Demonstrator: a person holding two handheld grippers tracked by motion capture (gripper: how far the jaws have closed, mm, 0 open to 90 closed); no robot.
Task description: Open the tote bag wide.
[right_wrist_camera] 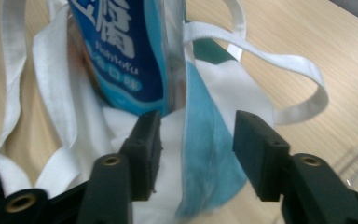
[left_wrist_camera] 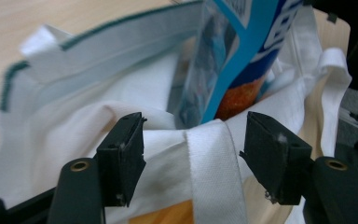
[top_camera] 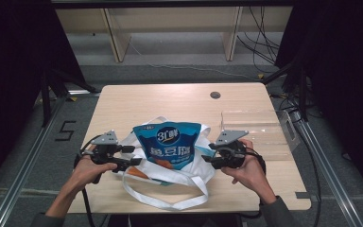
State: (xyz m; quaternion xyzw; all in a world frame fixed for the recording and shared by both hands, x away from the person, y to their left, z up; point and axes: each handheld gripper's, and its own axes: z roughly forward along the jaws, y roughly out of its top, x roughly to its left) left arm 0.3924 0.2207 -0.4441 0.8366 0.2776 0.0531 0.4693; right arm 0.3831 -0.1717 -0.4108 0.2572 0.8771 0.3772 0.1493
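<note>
Grippers left and right stand with jaws apart, gripping nothing, flanking the blue snack pouch that sits in the white tote bag at lower centre of the table.

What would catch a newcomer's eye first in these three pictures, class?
First, the bright blue snack pouch standing half inside a white tote bag at the middle of the wooden table. Next, the black tongs flanking it: the left tongs and right tongs, both open, with bag cloth between their jaws.
</note>
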